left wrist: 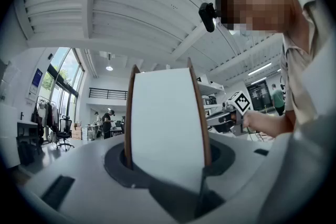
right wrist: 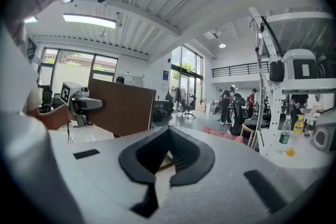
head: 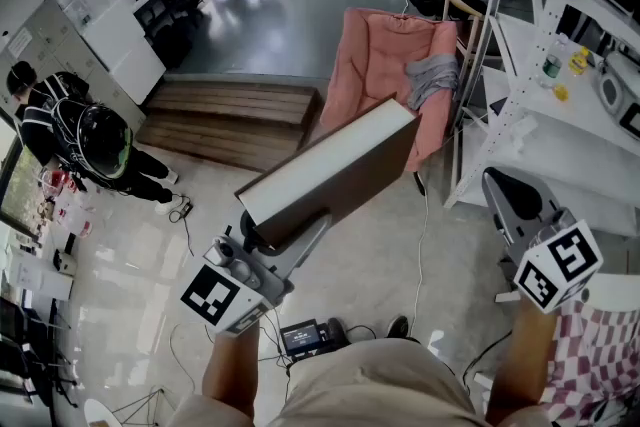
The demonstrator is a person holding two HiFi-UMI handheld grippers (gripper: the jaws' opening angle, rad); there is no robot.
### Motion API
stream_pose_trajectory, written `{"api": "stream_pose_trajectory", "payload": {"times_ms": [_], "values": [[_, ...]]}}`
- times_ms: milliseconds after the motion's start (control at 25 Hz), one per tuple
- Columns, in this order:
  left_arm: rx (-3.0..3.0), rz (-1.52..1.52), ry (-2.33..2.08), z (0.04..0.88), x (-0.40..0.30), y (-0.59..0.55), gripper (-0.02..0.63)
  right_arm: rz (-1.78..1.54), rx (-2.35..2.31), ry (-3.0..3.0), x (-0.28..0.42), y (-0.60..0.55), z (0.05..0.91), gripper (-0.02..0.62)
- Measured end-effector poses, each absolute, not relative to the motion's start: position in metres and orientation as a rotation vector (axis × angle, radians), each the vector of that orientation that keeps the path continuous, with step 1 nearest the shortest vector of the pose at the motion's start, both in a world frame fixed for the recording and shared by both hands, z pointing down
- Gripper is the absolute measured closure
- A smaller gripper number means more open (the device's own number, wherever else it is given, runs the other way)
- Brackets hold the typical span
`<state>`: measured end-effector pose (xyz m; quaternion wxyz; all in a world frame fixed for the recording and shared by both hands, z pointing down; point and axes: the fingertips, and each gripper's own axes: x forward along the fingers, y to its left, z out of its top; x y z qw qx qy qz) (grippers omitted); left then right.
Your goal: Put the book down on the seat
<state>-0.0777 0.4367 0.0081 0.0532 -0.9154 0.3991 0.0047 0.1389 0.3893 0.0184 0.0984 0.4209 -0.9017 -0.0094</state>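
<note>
The book (head: 330, 170) has a brown cover and a white page edge, and it hangs tilted in the air in front of me. My left gripper (head: 283, 233) is shut on its lower end. In the left gripper view the book (left wrist: 165, 128) stands upright between the two dark pads of the left gripper (left wrist: 168, 161). Beyond the book stands the pink padded chair (head: 375, 65), with a grey cloth (head: 432, 75) lying on its right side. My right gripper (head: 508, 190) hangs at the right, apart from the book, shut with nothing in it. In its own view the right gripper (right wrist: 168, 136) faces the book (right wrist: 123, 107) and the chair (right wrist: 226, 135).
A white shelf rack (head: 530, 65) with bottles stands right of the chair. A low wooden platform (head: 230, 115) lies to the chair's left. A person (head: 90, 140) crouches at the far left. Cables and a small device (head: 300, 335) lie on the floor by my feet.
</note>
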Motion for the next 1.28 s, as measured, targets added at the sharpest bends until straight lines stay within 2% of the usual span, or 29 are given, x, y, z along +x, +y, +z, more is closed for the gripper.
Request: {"api": "stream_pose_trajectory", "payload": {"times_ms": [1280], "values": [[-2.771, -0.104, 1.335, 0.047, 0.007, 0.392, 0.38, 0.028, 1.126, -2.726, 0.201, 0.336, 0.057, 0.603]]}}
